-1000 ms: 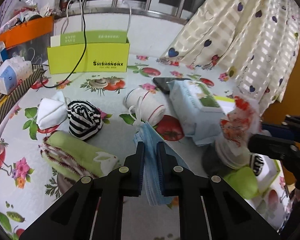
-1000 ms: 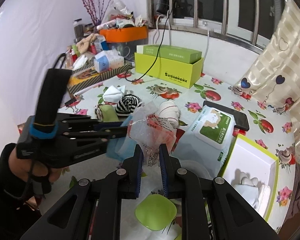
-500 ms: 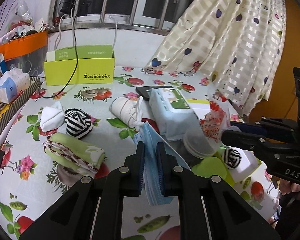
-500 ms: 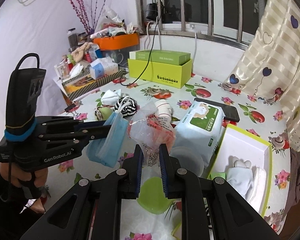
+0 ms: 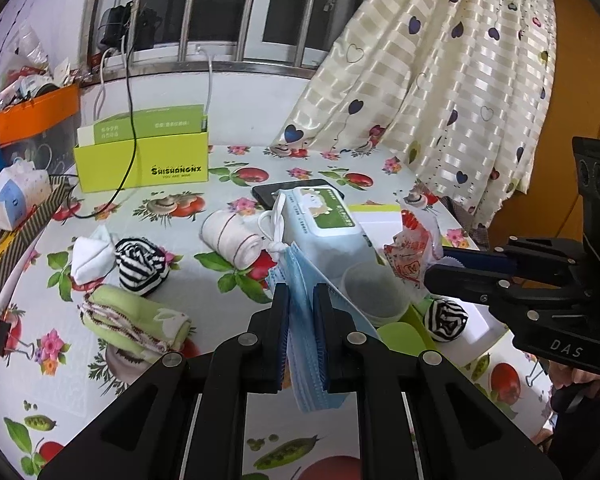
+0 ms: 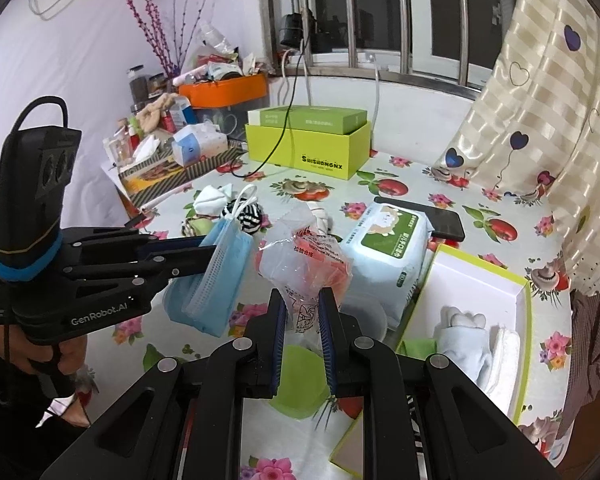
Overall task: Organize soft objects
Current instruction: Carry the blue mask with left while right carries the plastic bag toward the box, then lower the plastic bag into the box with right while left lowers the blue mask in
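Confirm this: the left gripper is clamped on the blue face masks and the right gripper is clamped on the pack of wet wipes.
Half right. The left gripper is clamped on the blue face masks, but the right gripper grips the crinkled plastic bag, not the pack of wet wipes, which lies on the table. The right wrist view shows it.

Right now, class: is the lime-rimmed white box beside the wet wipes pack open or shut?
Open. The white box has no lid on it, and its inside shows a pale blue soft item lying in it.
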The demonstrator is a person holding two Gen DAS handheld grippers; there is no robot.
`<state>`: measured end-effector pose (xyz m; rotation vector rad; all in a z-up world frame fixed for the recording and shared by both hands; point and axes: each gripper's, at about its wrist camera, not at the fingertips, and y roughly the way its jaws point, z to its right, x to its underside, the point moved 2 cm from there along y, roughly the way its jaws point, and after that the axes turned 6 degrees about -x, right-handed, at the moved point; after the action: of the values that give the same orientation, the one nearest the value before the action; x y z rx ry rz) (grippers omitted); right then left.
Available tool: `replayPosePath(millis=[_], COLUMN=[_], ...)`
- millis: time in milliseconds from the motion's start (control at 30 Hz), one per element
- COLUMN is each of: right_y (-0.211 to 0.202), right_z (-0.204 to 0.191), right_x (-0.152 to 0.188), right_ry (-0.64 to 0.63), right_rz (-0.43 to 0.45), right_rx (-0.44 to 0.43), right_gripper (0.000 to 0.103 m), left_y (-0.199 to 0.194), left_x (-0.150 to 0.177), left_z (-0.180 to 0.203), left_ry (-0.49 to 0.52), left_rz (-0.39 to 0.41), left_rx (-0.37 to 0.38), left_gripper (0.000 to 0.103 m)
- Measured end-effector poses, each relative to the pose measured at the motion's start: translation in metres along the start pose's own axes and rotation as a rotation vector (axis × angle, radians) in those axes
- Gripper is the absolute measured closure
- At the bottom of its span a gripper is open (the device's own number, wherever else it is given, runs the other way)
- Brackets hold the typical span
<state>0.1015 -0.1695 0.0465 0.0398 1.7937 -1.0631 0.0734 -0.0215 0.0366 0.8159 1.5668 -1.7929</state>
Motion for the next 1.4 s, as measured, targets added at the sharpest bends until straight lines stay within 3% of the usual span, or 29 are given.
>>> replayPosePath(millis=[400,800,1400], right_y=[-0.016,-0.047,-0.041], right_z=[0.03,0.092,0.123], right_x=[0.008,0.025,0.101], right_ry=[0.046,0.154,0.287], right_rz=[0.024,0.055,-0.083], right_rx=[0.036,0.137,0.192], right_gripper=[0.087,0.087,0.087], left_y=[0.002,0.012,0.03], left_x=[-0.015,-0.027,-0.029], left_z=[0.032,0.066,0.11], left_ry=[0.054,0.105,0.174], left_rz=[0.013,0.017,-0.016], left_rx=[0.044,0.088,0.158], left_gripper=[0.09,0.09,0.09])
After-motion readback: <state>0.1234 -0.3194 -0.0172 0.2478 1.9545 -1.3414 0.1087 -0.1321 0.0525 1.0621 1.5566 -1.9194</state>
